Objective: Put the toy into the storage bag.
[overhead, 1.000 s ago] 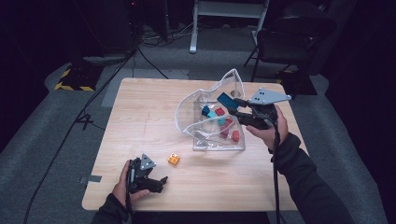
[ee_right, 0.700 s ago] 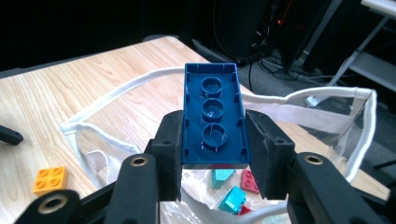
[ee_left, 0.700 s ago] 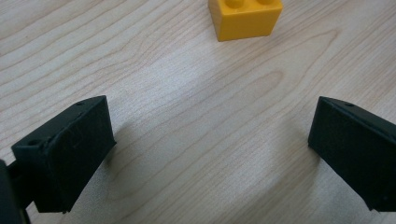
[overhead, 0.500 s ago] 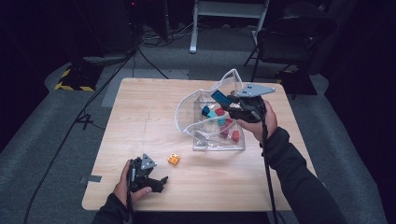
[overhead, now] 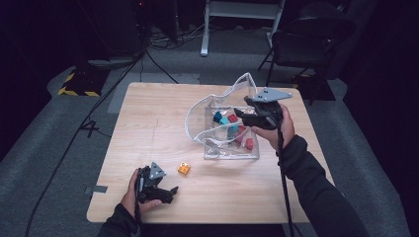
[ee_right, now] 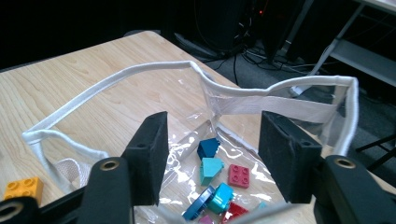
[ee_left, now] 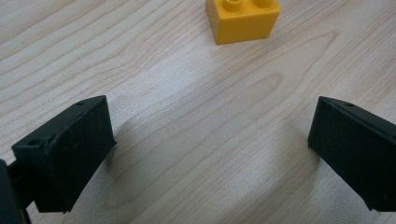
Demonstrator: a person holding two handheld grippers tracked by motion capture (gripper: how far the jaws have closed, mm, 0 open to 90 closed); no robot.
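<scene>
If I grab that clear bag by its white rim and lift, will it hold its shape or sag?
Probably sags: the clear bag is thin film, creased, and its white rim already bends unevenly. The bricks inside would likely slide to the lowest corner. It looks light, so a push may drag it across the table.

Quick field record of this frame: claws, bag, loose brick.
left claw: open, empty, low over the table, aimed at the orange brick
right claw: jaws just opened, nothing between them, above the bag mouth
clear bag: open on the table, white-trimmed rim
bag contents: blue, teal and red bricks
orange brick: on the table, outside the bag
</scene>
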